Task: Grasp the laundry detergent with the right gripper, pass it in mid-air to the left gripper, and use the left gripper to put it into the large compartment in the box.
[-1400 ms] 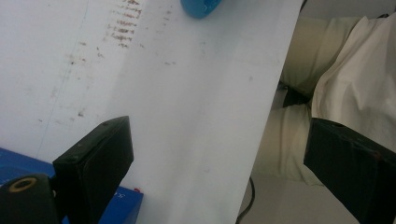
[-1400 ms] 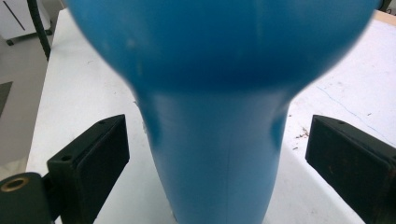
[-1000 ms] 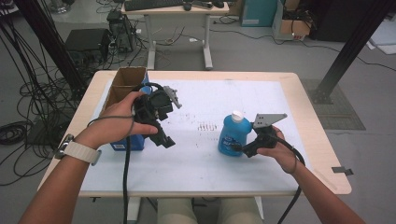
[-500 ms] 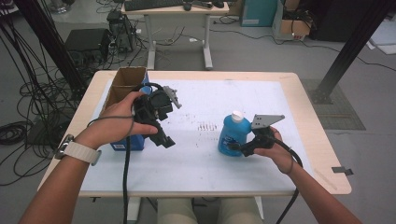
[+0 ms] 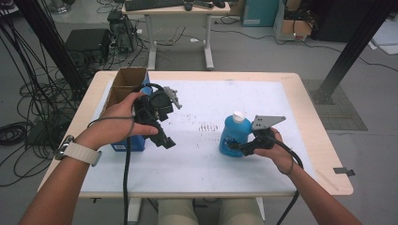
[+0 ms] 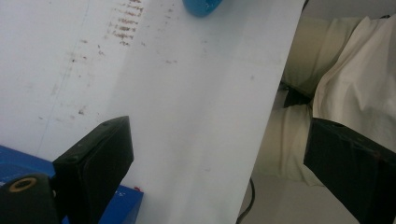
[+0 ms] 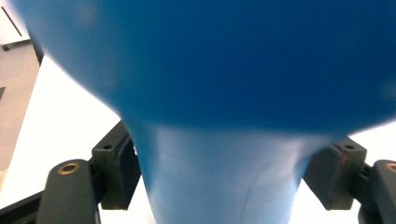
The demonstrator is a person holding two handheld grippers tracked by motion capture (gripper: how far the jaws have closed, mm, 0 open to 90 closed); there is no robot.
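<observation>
A blue bottle [image 5: 233,136] with a white cap stands upright on the white mat [image 5: 202,164], right of centre. My right gripper [image 5: 236,147] reaches it from the right, and its jaws have just been closing. In the right gripper view the bottle [image 7: 224,84] looms close and blurred, and both pads of the right gripper [image 7: 224,182] touch its narrower part. My left gripper [image 5: 159,135] is held above the mat's left side, jaws wide apart. In the left gripper view the left gripper [image 6: 219,168] has nothing between its jaws, and the bottle's [image 6: 201,5] base peeks in at the top.
An open cardboard box [image 5: 126,77] sits at the table's far left corner. A flat blue box [image 5: 129,143] lies under my left hand, near the mat's left edge. Dark smudges mark the mat's middle [image 5: 209,126]. The person's legs [image 6: 336,70] show beyond the table's near edge.
The right gripper's jaws have drawn in around the blue bottle. Both hands and the bottle stay where they were.
</observation>
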